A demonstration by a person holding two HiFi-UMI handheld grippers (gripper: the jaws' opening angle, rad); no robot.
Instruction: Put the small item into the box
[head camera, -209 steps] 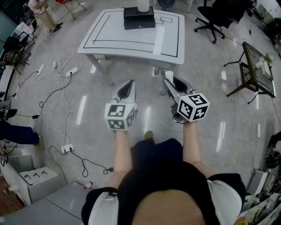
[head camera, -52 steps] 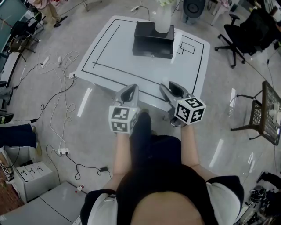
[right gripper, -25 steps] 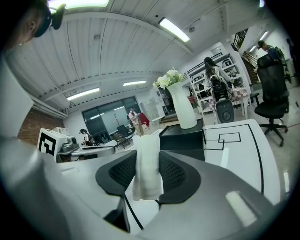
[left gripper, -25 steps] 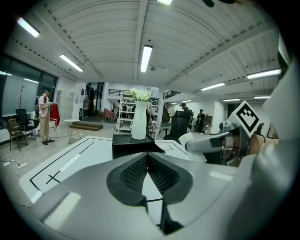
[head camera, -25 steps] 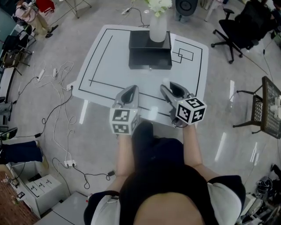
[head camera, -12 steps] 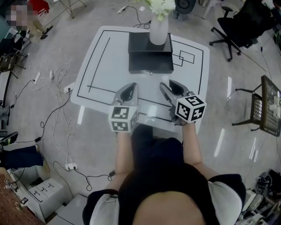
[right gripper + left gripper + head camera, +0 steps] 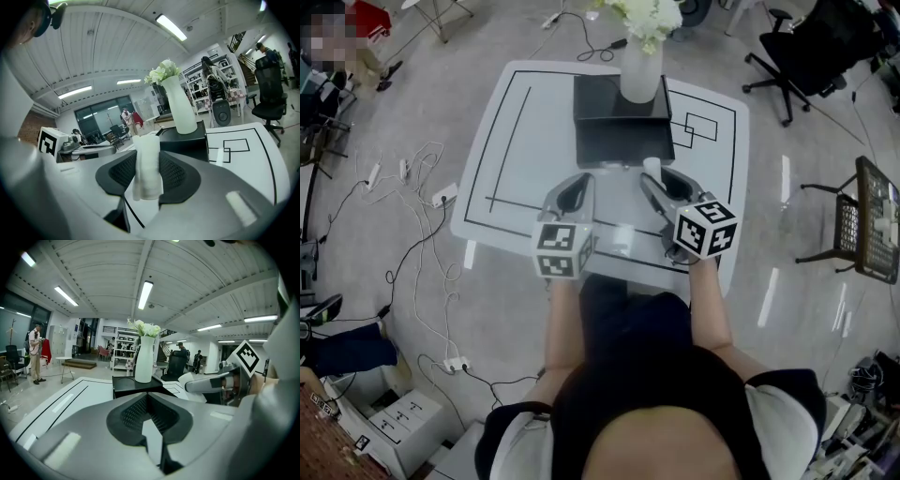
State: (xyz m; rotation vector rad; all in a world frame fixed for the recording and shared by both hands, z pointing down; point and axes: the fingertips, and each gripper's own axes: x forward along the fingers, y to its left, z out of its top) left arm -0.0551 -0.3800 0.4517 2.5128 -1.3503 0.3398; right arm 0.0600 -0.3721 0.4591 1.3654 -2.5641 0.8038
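Head view: the left tool [image 7: 576, 181] and right tool [image 7: 661, 178] hover over the white black-lined desk [image 7: 511, 178], just short of the black rectangular box [image 7: 619, 136] (a white vase [image 7: 639, 70] stands on it). Left gripper view: the left tool's jaws are together, with nothing between them. Right gripper view: the right tool clamps a small white soft roll [image 7: 146, 180], near the box's front.

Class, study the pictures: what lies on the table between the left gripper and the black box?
Only bare white table; nothing stands between the left gripper and the black box. The head view and left gripper view both show this.

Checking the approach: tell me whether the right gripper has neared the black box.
Yes. The right gripper has come forward, almost up to the black box.
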